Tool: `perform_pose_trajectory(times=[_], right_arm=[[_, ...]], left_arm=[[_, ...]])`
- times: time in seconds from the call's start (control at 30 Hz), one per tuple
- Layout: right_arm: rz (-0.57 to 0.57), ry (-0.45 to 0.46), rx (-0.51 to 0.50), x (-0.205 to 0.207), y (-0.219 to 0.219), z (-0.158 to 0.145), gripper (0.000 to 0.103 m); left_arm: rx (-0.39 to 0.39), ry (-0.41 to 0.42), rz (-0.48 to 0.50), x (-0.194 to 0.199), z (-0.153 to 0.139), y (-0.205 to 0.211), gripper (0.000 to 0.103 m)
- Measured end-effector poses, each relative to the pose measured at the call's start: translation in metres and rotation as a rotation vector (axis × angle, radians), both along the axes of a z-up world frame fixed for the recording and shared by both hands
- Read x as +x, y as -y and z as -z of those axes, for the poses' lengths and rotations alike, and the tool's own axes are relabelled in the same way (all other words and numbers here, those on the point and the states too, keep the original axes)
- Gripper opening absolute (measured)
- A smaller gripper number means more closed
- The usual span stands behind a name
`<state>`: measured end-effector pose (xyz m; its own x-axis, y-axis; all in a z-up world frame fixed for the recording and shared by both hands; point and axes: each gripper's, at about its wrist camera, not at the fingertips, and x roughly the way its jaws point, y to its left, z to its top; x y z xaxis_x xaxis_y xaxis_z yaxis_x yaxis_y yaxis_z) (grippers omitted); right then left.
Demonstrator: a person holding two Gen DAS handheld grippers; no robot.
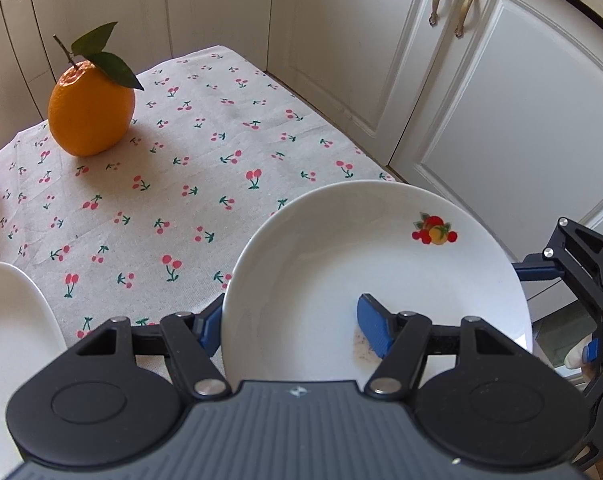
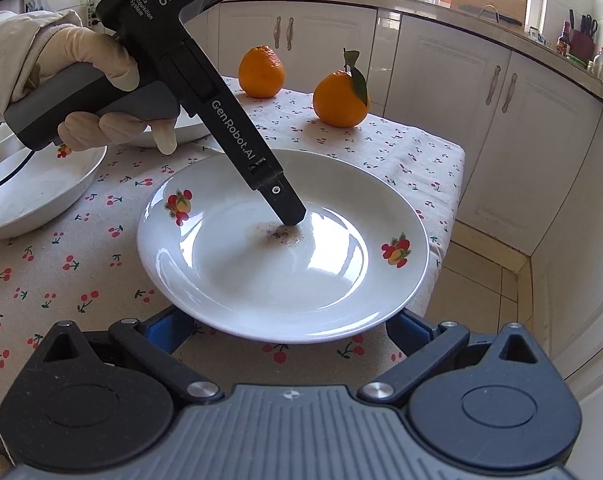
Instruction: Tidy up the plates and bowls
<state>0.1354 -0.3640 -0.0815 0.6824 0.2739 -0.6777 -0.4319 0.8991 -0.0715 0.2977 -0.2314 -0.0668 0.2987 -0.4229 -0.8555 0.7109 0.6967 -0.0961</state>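
Across the left gripper [image 1: 291, 328]: one finger sits inside the plate [image 1: 381, 256] by a brown stain [image 2: 281, 236], the other outside its rim, so the rim is between them; can't tell if the pads actually clamp. Right gripper [image 2: 291, 328] is spread wide, both fingers tucked under the plate's near rim, gripping nothing. Plate lies at the table [image 1: 181, 140] corner, close to the edge. Risks: a weak one-sided pinch lets the glazed plate slip or tip on lifting; any shove sends it off the corner.
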Motion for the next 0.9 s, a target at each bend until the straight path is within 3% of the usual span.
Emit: perform_pose_trajectory(times=[0.17, 0.43, 0.6, 0.73, 0.8, 0.9], right_arm=[[0.011, 0.006, -0.007, -0.004, -0.001, -0.003, 0.103], [0.050, 0.064, -0.023, -0.038, -0.012, -0.030, 0.103], [0.131, 0.130, -0.028, -0.063, -0.033, -0.052, 0.103], [0.217, 0.169, 0.044, -0.077, -0.046, -0.057, 0.103], [0.197, 0.150, 0.088, -0.079, -0.051, -0.055, 0.103], [0.178, 0.155, 0.024, -0.080, -0.067, -0.052, 0.103]], left_arm=[[-0.004, 0.022, 0.006, -0.009, -0.007, -0.004, 0.075], [-0.039, 0.138, -0.016, -0.042, -0.039, -0.029, 0.083], [-0.083, 0.232, -0.044, -0.080, -0.063, -0.055, 0.088], [-0.081, 0.334, -0.064, -0.121, -0.077, -0.080, 0.090], [-0.073, 0.376, -0.077, -0.141, -0.080, -0.092, 0.091], [-0.077, 0.368, -0.123, -0.162, -0.078, -0.112, 0.091]])
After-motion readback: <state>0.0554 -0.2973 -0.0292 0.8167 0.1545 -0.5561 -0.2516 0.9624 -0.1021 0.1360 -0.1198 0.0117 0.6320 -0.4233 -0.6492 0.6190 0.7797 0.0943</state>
